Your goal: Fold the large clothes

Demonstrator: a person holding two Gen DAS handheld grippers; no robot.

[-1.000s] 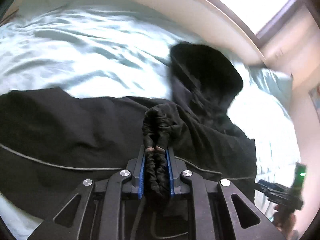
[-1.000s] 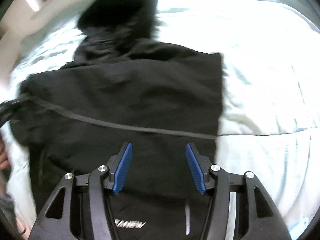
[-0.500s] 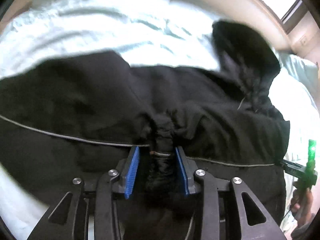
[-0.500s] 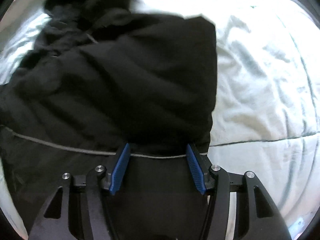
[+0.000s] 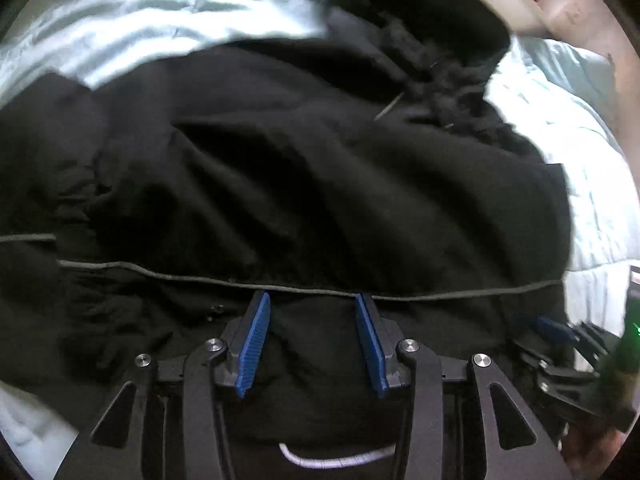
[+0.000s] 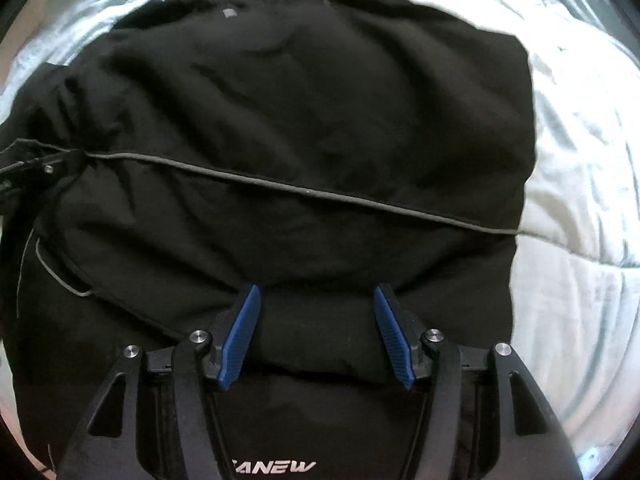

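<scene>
Bedding (image 5: 132,28) in pale blue-grey filled the background of both views, rumpled and bright under the light, and we saw it on every side of the garment. On it lay the black jacket (image 6: 304,120), spread wide and wrinkled, taking up most of each picture; its hood (image 5: 420,20) was bunched at the far end near a beige wall (image 5: 568,12). We noted a thin grey piping line (image 6: 320,194) running across the jacket from side to side, with a folded layer of cloth lying over the lower part. White lettering (image 6: 276,468) showed at the near edge in the right wrist view.

We held the left gripper (image 5: 314,300) low over the jacket, its jaws opening, blue pads parted with only loose black cloth below and between them, nothing pinched. The right gripper (image 6: 316,292) hung straight over the fold, its pads also spread apart and pressing on nothing, though a ridge of fabric sat in the gap. Each gripper appeared at the edge of the other's view, dark and blurred.
</scene>
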